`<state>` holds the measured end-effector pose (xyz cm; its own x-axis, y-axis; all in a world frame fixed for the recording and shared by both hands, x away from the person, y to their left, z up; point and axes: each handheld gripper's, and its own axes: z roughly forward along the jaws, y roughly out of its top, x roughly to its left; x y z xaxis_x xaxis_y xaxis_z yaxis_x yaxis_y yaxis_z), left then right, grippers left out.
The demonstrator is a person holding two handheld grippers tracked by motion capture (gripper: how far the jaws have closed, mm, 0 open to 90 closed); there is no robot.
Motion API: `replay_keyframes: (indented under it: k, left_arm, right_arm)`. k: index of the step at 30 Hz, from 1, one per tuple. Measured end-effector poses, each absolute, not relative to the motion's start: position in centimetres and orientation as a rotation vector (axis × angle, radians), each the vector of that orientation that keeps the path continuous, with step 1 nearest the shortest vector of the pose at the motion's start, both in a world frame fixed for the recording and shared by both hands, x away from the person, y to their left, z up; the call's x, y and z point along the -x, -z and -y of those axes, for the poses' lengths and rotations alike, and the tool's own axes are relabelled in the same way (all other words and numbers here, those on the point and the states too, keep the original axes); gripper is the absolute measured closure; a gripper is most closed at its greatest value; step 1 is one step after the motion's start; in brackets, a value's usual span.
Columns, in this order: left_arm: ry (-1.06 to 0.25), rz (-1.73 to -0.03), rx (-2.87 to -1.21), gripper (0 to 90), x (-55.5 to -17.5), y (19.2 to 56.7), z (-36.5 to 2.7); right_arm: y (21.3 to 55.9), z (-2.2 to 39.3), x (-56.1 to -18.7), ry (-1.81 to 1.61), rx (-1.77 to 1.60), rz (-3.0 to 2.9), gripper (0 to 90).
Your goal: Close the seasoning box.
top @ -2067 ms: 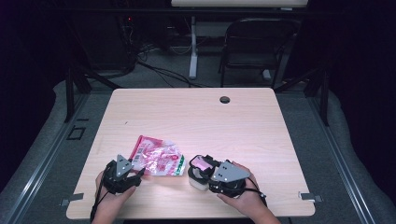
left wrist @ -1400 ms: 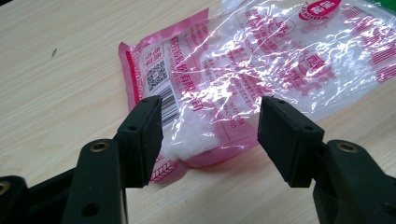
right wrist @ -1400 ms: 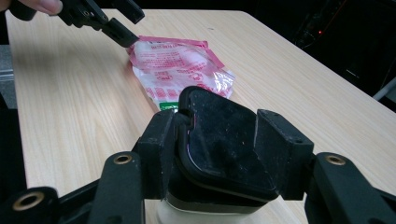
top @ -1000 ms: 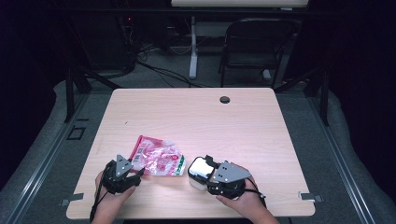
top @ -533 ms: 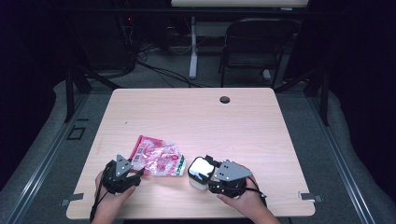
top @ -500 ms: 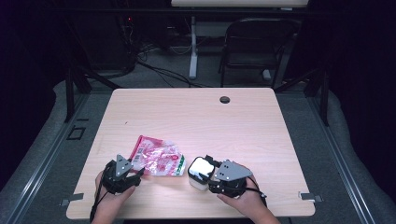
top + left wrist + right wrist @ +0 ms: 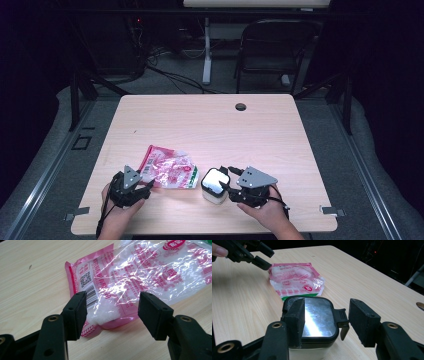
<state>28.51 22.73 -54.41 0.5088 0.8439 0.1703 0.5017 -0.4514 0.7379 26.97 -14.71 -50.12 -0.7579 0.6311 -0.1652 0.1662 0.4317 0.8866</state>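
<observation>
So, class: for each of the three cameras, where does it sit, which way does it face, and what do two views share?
High view: above the person's side, facing forward and down on the table; both hands, the left gripper and the right gripper enter from the bottom.
Left gripper view: rides the left gripper, looking between open jaws at the bag.
Right gripper view: rides the right gripper, jaws open around the container.
Shared: the bag appears in all three.

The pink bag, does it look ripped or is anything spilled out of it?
No rip or spill shows. The pink bag lies flat on the table, crinkled, its white grains bunched in the near corner between the open left tongs. The lidded container beside it stands upright, lid on. Nothing else looks odd.
</observation>
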Motion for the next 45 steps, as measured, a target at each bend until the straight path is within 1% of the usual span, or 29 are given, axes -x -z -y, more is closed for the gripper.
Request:
replay_keyframes:
  k: [30,38,45]
  left_arm:
    - [-0.708,-1.105,-2.122,40.5,-28.6,54.5,-22.9]
    - [-0.706,-1.109,-2.125,40.5,-28.7,54.6,-23.0]
    - [-0.702,-1.11,-2.126,40.5,-28.7,54.6,-23.0]
  right_arm:
    - [49.6,20.7,-29.6,-1.301,-0.98,-2.045,46.9]
    - [50.2,22.6,-30.4,-1.285,-1.075,-1.996,46.9]
    - [51.7,23.6,-31.2,-1.238,-1.151,-1.976,46.8]
